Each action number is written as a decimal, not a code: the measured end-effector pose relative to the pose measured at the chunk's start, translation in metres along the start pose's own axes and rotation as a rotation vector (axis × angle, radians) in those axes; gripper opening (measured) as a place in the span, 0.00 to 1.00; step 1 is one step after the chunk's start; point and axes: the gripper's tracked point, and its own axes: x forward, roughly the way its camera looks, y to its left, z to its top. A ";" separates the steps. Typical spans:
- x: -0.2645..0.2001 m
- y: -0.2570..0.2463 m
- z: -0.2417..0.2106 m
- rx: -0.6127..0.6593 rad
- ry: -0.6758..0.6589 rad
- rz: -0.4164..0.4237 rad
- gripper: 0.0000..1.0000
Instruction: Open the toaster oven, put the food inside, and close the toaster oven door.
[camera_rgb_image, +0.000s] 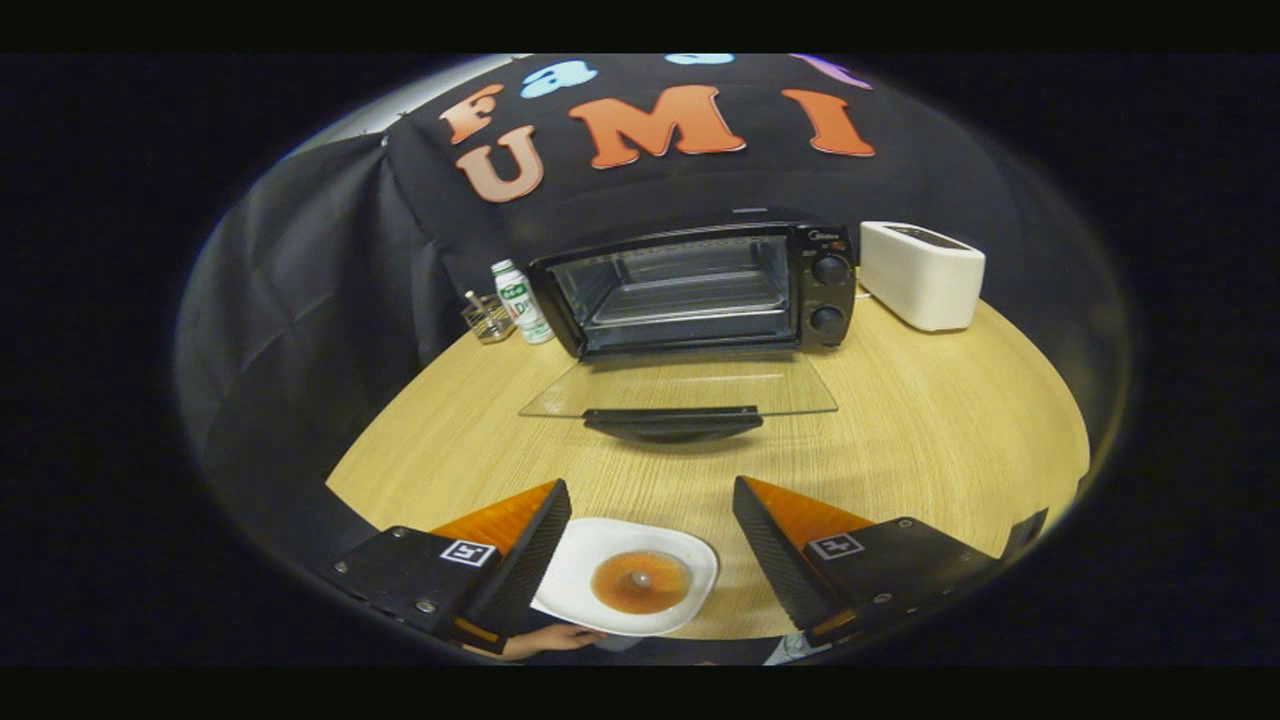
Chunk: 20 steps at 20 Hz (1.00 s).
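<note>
The black toaster oven (700, 290) stands at the back of the wooden table with its glass door (680, 392) folded down flat toward me, the handle at the door's near edge. Its rack inside is bare. My gripper (650, 495) hangs open above the table's near side. Below and between its fingers lies a white square plate (590, 560) carrying a round brown piece of food (640, 582). A person's hand (555, 640) touches the plate's near edge. The fingers touch neither plate nor food.
A white pop-up toaster (922, 273) stands right of the oven. Left of the oven are a small bottle (522, 300) and a little glass holder (487, 318). Bare wooden tabletop (900, 440) lies between the open door and my fingers.
</note>
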 end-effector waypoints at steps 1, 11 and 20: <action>-0.003 0.003 -0.011 -0.012 0.017 0.013 0.98; 0.007 0.006 -0.092 -0.239 0.113 0.027 0.94; 0.022 0.001 -0.094 -0.234 0.115 0.000 0.64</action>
